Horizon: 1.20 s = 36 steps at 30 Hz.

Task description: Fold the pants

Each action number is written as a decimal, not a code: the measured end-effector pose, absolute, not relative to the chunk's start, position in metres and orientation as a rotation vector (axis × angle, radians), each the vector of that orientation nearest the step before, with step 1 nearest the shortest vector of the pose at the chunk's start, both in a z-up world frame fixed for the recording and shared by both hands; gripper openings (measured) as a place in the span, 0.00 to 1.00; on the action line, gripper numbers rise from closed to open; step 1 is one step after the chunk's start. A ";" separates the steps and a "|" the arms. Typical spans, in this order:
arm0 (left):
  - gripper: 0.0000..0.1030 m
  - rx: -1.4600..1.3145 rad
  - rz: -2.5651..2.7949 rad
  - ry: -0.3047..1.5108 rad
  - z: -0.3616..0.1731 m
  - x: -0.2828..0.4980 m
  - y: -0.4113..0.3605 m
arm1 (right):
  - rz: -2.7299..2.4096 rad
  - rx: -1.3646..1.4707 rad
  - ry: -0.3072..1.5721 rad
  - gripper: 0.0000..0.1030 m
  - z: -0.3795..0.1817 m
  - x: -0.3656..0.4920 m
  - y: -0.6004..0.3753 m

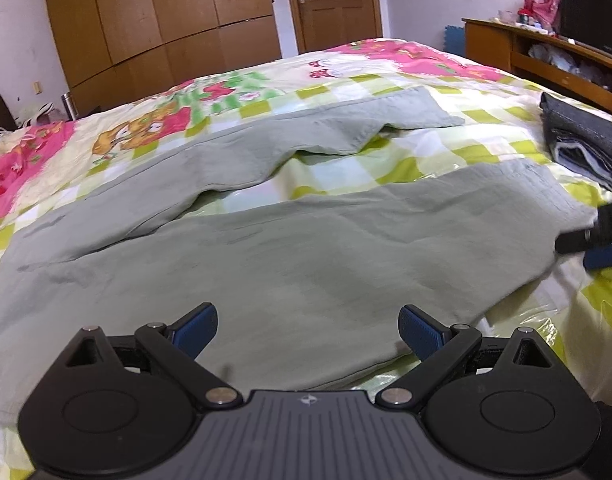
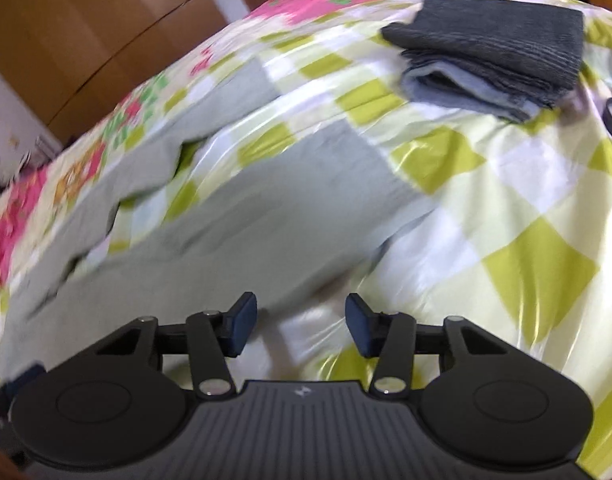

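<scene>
The pants (image 1: 290,248) lay flat on the bed (image 1: 418,152), legs running left to right, directly under the left tongs (image 1: 308,330), which gaped wide and empty, while the right tongs (image 2: 301,326), half open and empty, hovered just off the near leg's edge.

The pants (image 1: 306,240) lie spread flat on the bed (image 1: 386,168), legs parted, with bare bedcover showing between them and on the near side of the pants. Beyond the hem end sits a folded dark stack (image 1: 586,140). A wooden shelf (image 1: 546,52) borders the bed behind that stack.
</scene>
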<state>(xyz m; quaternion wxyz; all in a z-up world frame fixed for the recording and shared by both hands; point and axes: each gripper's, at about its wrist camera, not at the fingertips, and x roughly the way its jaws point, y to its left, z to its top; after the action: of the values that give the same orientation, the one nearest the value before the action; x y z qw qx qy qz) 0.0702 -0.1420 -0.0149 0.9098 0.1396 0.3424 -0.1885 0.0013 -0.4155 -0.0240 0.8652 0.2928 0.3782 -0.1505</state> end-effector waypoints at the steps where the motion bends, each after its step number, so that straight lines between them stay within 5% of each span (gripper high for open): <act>1: 1.00 0.290 -0.393 0.708 -0.015 0.071 -0.143 | -0.326 0.629 0.780 0.45 -0.025 0.003 -0.421; 3: 1.00 0.290 -0.397 0.711 -0.015 0.071 -0.145 | -0.341 0.670 0.764 0.39 -0.028 0.006 -0.427; 7: 1.00 0.309 -0.403 0.714 -0.016 0.070 -0.150 | -0.376 0.762 0.729 0.03 -0.037 0.014 -0.446; 18: 1.00 0.345 -0.455 0.713 -0.015 0.057 -0.166 | -0.437 0.669 0.724 0.01 -0.021 -0.004 -0.489; 23: 1.00 0.357 -0.444 0.708 -0.010 0.050 -0.144 | -0.481 0.507 0.758 0.10 -0.007 -0.010 -0.478; 36: 1.00 0.342 -0.027 0.738 -0.013 0.088 0.080 | 0.270 0.010 0.819 0.10 0.019 0.051 -0.208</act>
<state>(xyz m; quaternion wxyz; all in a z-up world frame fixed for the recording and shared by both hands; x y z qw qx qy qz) 0.0884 0.0805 -0.0131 0.9183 0.1662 0.3590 -0.0131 0.0506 -0.2076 0.0187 0.9085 0.0049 0.3968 0.1310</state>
